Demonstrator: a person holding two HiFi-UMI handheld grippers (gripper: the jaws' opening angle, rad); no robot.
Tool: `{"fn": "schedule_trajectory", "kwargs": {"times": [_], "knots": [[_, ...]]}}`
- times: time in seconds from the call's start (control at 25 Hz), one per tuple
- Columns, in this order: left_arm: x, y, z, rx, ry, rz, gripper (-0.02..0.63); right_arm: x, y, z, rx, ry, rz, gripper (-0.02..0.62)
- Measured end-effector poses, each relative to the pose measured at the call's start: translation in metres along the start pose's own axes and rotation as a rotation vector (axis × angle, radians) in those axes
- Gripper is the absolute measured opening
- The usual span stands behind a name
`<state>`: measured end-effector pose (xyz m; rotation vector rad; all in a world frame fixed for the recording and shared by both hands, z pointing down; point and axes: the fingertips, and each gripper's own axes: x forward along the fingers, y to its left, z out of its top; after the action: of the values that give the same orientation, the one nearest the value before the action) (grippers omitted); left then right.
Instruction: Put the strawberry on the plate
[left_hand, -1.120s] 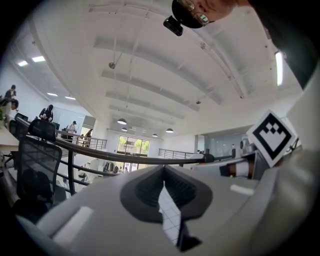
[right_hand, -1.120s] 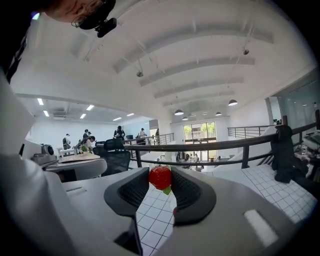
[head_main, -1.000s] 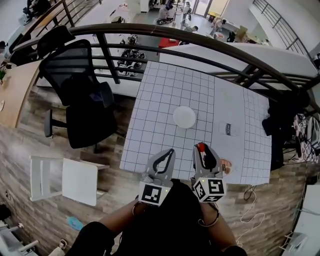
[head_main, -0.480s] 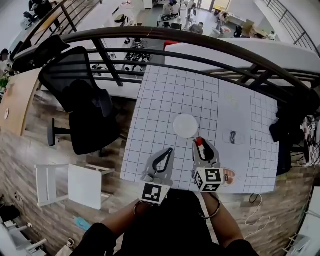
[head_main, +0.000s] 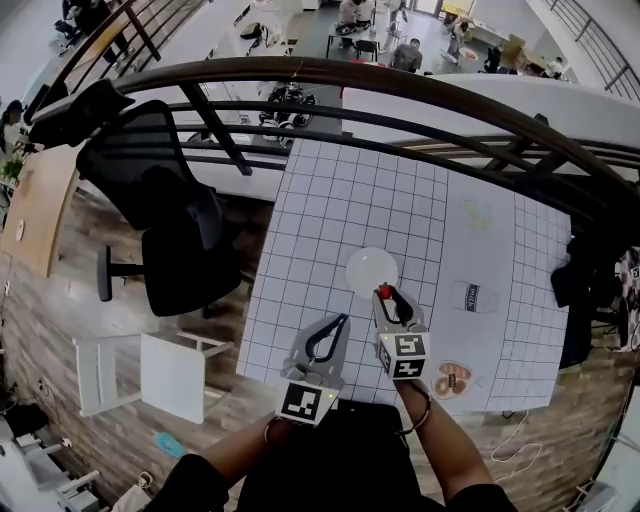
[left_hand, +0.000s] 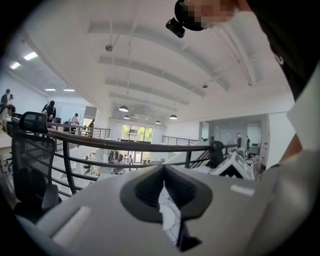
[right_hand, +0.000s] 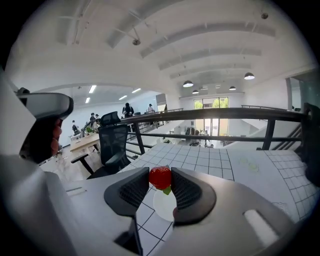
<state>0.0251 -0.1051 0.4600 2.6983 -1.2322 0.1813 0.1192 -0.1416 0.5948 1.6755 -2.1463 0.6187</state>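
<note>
Strawberry (right_hand: 160, 177) is sitting pinched at the tips of the right gripper (head_main: 392, 303), hanging over the near rim of the plate (head_main: 366, 266) on the gridded table (head_main: 330, 210). Left gripper (head_main: 336, 325) is idling beside it, jaws pressed together on nothing. Risk I'm seeing: only the very tips are catching the berry, so it could be slipping out early, and releasing this close to the rim is inviting a roll onto the table.
</note>
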Motion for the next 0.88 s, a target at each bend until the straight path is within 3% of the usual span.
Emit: {"fn": "schedule_trajectory", "kwargs": {"times": [0.4,0.6,0.72,0.88], "knots": [[0.037,0.001,-0.004,-0.042,0.013,0.031,0.011,0.072,-0.029,-0.036,-0.023,0.122,0.027,0.133],[0.047,0.005,0.001,0.072,0.003,0.01,0.011,0.096,-0.033,-0.068,-0.021,0.21,0.052,0.135],[0.052,0.015,0.002,0.09,-0.005,0.019,0.011,0.109,-0.036,-0.084,-0.03,0.254,0.062,0.135],[0.047,0.037,-0.014,-0.058,0.045,0.103,0.011,0.127,-0.038,-0.098,-0.031,0.296,0.063,0.135]]}}
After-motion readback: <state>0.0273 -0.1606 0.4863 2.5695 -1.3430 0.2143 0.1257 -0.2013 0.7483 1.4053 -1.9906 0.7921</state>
